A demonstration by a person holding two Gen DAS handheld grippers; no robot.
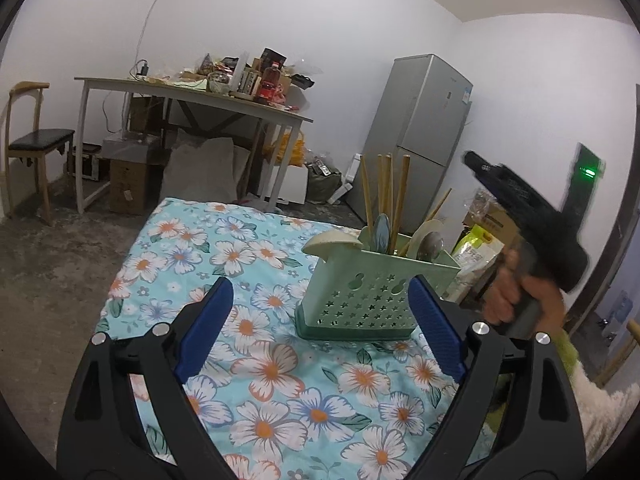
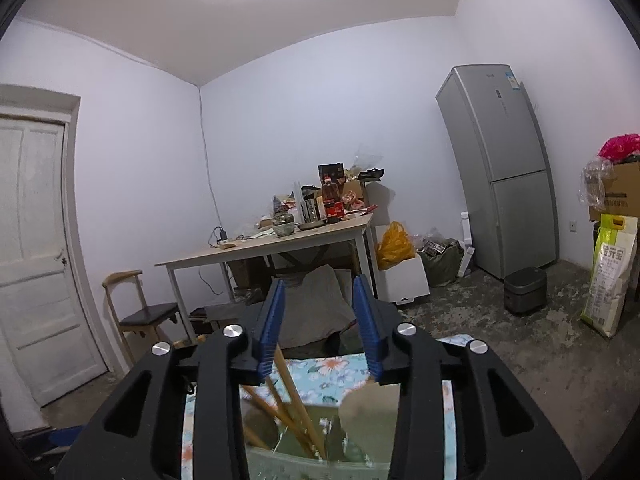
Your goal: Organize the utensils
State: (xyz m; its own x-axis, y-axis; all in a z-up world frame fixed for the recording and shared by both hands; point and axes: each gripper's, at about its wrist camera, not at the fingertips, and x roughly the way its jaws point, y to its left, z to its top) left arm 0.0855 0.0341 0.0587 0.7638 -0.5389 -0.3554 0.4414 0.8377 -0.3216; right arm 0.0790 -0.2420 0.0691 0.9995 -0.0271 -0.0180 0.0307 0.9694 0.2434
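Floral blue cloth [image 1: 256,312] covers the work surface before you. On it stands the green perforated utensil holder [image 1: 360,300], upright, near the cloth's right edge, holding wooden chopsticks [image 1: 396,196] and spoons [image 1: 430,246]. Your left gripper [image 1: 322,302] hangs just short of the holder, jaws spread wide, nothing between them. Your right gripper [image 2: 320,320] sits above the holder, jaws partly parted, gripping nothing; chopsticks [image 2: 296,396] lie below it.

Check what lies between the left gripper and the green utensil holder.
Only bare floral cloth, as the left wrist view shows. The left gripper is open and short of the holder, with nothing between its fingers.
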